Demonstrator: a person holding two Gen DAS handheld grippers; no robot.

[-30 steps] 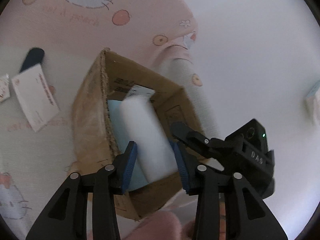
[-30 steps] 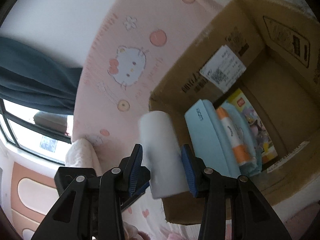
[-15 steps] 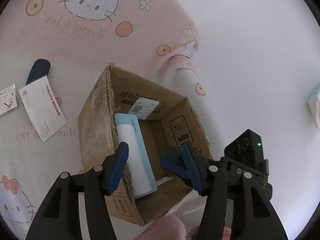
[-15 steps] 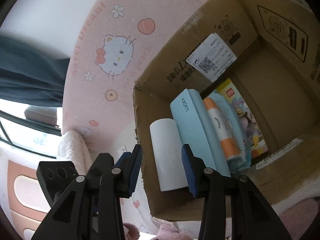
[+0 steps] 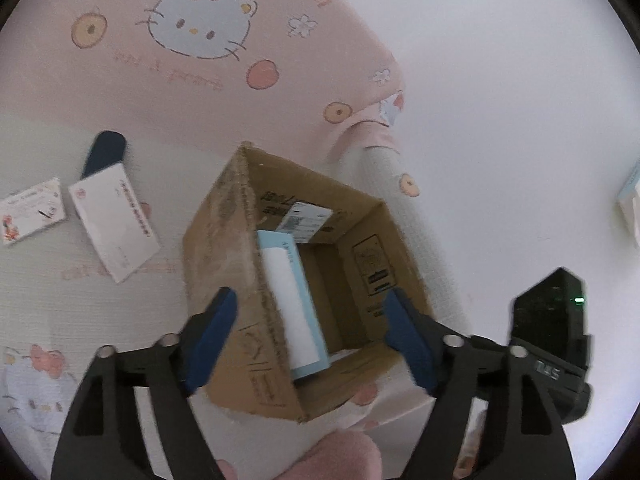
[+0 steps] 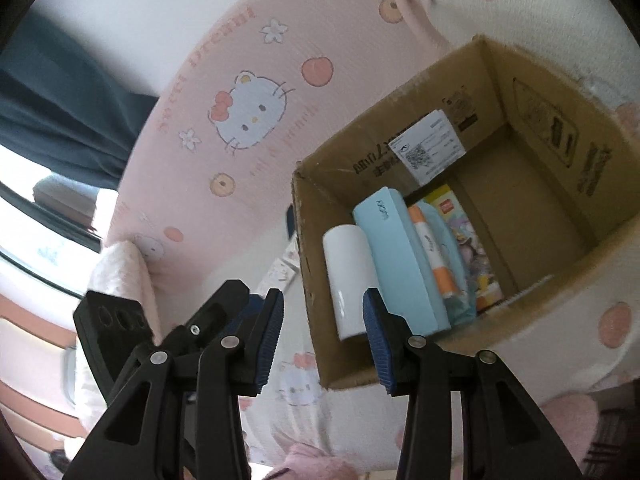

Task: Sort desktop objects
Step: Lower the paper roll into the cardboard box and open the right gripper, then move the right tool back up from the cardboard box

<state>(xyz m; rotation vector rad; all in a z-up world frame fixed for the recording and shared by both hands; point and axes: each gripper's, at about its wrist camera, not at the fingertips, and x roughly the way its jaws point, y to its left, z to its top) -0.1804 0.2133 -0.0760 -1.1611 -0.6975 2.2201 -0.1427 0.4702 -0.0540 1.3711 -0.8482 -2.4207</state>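
An open cardboard box (image 5: 224,264) (image 6: 532,92) stands on the Hello Kitty tablecloth. A white cylinder (image 5: 286,292) (image 6: 347,276) leans in it against a light-blue case (image 5: 308,312) (image 6: 396,256). Beside these lie an orange marker (image 6: 434,256) and a yellow picture box (image 6: 476,256). My left gripper (image 5: 310,336) hovers above the box's near corner. Its jaws are opening wide and press on nothing. My right gripper (image 6: 324,340) is also above the box's near edge, open, with nothing gripped. Each gripper's black body shows at the edge of the other's view.
On the cloth left of the box lie a white envelope (image 5: 114,228), a small printed card (image 5: 32,210) and a dark blue object (image 5: 104,152). A pink fuzzy sleeve (image 5: 340,456) is at the bottom. The right wrist view shows a window and a dark curtain (image 6: 60,112) on its left side.
The left jaws spread and let go of the white cylinder, which now rests in the box beside the light-blue case. Both grippers drew back and up from the box.
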